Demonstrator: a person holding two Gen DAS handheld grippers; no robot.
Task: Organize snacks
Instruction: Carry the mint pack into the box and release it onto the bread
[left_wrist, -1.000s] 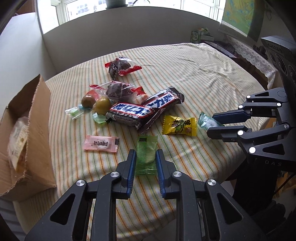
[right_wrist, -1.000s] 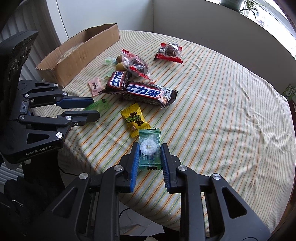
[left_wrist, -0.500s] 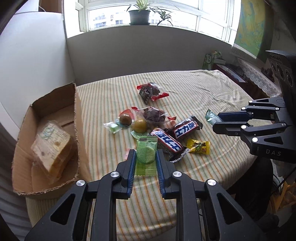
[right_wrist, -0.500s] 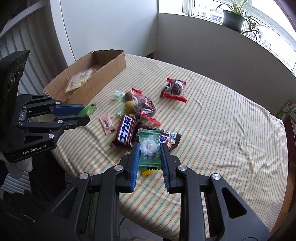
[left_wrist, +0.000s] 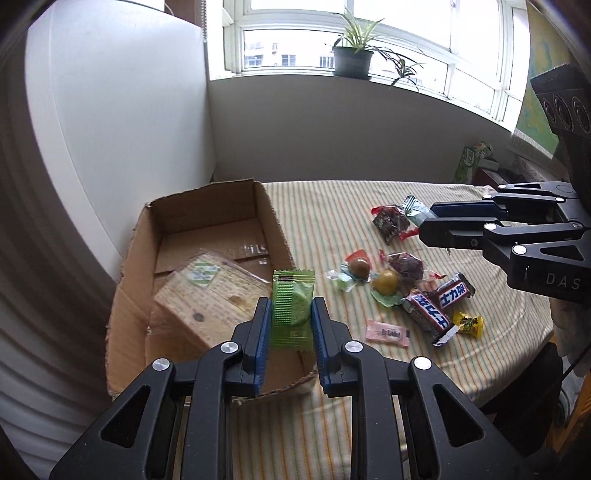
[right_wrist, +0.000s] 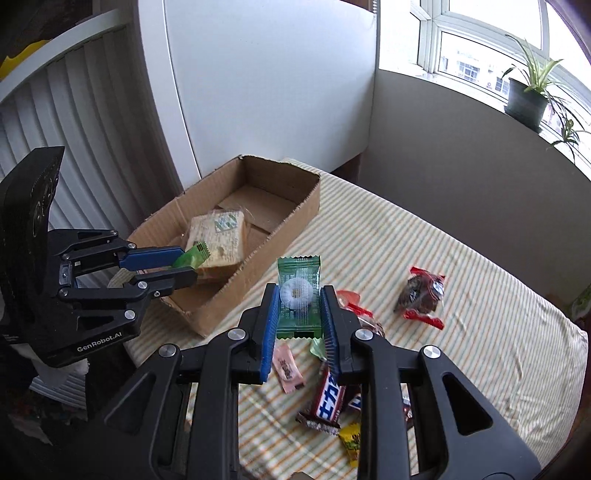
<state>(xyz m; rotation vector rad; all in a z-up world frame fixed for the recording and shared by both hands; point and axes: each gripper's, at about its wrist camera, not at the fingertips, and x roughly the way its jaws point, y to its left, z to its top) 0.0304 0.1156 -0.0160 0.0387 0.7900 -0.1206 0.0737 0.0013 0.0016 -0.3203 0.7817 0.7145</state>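
Since the earlier frames both tools have lifted off the striped cloth and swung toward the cardboard box (left_wrist: 207, 236), each carrying the sweet it had already pinched. The light green sachet (left_wrist: 291, 306) is clamped between the blue pads of the left tool (left_wrist: 288, 325) and hangs over the near end of the box, above its front wall. In the right wrist view the left tool (right_wrist: 177, 266) reaches in from the left with the sachet's tip poking out over the box interior. The dark green wrapper with a white ring sweet (right_wrist: 298, 295) is gripped by the right tool (right_wrist: 299, 314), which is held above the tabletop (right_wrist: 461, 295) just beside the box's long right wall, not over the box. In the left wrist view the right tool (left_wrist: 424, 221) comes in from the right, above the loose snacks.

Inside the box lies a clear-wrapped pack of pale bread slices (left_wrist: 207, 295) on the cardboard floor. On the cloth remain a red-ended packet of dark fruit (left_wrist: 389, 221), a second one (left_wrist: 404, 264), two round brown-gold sweets (left_wrist: 373, 275), two dark chocolate bars (left_wrist: 436, 306), a yellow sweet (left_wrist: 468, 323) and a pink sachet (left_wrist: 388, 333). A potted plant (left_wrist: 352, 61) stands on the window sill behind.
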